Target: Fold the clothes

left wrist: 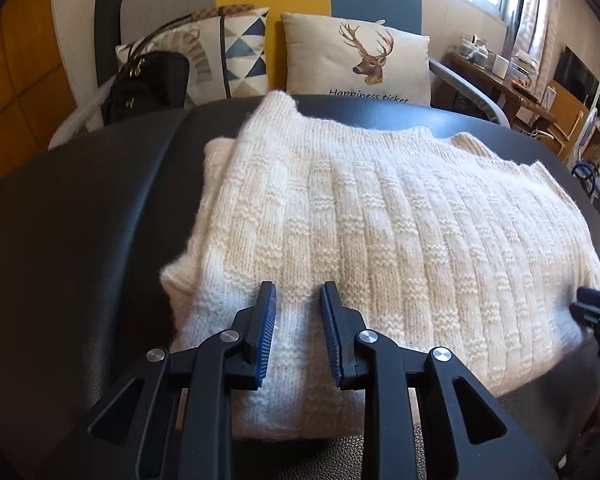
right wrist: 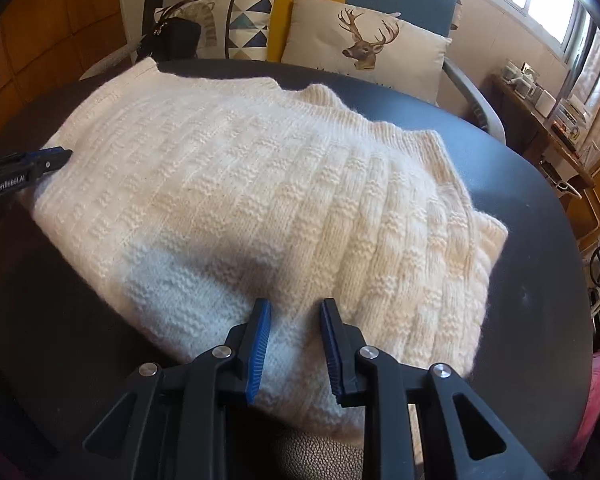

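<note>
A cream, rib-knitted wool sweater (left wrist: 380,216) is laid folded on a dark, rounded table (left wrist: 80,220), with its collar toward the far edge. The left gripper (left wrist: 298,294) is positioned over the near left corner of the sweater; its jaws are spread apart, with knit visible in the gap and nothing pinched. The right gripper (right wrist: 296,312) is positioned over the near edge further right, its blue-padded jaws likewise parted and not clamped on the fabric. A beige deer-print cushion (left wrist: 360,60) is seen beyond the table.
</note>
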